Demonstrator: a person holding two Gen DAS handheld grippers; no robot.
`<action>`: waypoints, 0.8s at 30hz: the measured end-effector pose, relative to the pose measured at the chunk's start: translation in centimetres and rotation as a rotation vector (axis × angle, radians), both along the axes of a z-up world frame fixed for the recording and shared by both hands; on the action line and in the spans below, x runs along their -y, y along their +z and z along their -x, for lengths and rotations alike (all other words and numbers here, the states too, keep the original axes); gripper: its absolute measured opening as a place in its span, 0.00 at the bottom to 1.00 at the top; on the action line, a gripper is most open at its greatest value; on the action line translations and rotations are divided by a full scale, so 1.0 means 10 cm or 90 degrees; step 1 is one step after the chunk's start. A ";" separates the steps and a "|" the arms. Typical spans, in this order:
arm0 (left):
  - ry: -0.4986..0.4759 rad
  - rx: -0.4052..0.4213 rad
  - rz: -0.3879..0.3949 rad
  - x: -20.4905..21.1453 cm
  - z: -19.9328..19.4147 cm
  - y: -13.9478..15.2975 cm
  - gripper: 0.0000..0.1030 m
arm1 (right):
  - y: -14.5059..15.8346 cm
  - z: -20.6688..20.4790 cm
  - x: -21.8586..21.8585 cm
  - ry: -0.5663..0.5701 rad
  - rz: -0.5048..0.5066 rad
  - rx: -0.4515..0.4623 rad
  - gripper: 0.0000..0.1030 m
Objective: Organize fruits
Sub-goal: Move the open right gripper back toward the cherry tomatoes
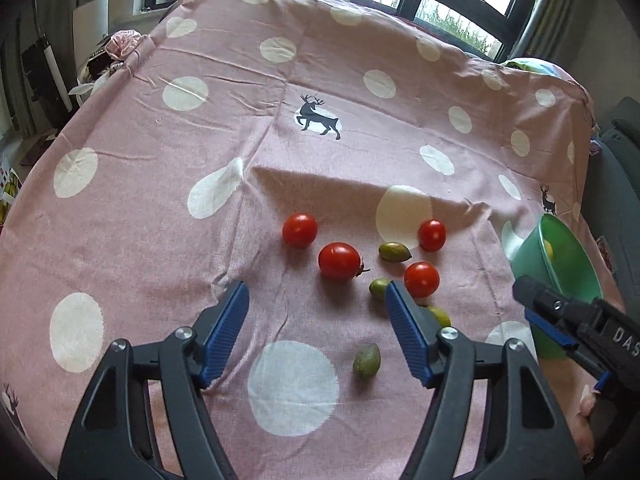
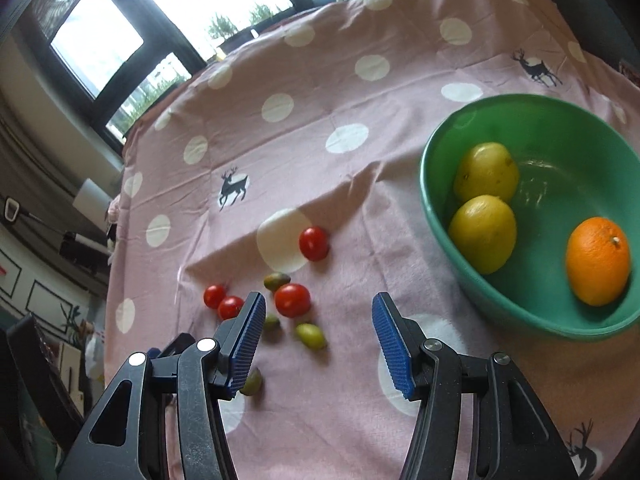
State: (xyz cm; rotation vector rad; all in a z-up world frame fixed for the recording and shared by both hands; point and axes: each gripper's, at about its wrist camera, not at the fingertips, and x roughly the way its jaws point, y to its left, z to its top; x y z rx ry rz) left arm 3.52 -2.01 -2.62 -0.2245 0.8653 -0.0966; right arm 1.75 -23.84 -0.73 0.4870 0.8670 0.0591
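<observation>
Left gripper (image 1: 316,300) open, tomatoes (image 1: 339,260) just beyond

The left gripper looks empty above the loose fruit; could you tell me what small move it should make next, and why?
Probably ease the left gripper forward and down over the largest cherry tomato. Its jaws stand open with nothing between them, four tomatoes and four small green fruits lie loose on the pink cloth, and that tomato sits nearly in line with the gap. The green bowl holds only bigger fruit.
</observation>
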 end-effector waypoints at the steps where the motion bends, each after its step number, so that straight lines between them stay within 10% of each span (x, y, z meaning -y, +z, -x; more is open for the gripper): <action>1: 0.001 -0.002 0.005 -0.01 -0.03 -0.01 0.65 | -0.04 -0.03 -0.03 0.005 -0.001 -0.012 0.57; 12: -0.013 -0.043 0.103 -0.11 -0.40 -0.06 0.49 | -0.24 -0.47 -0.29 0.047 0.031 -0.128 0.42; 24: -0.025 -0.104 0.089 0.05 -0.75 -0.24 0.46 | -0.44 -0.88 -0.27 0.088 -0.036 -0.156 0.40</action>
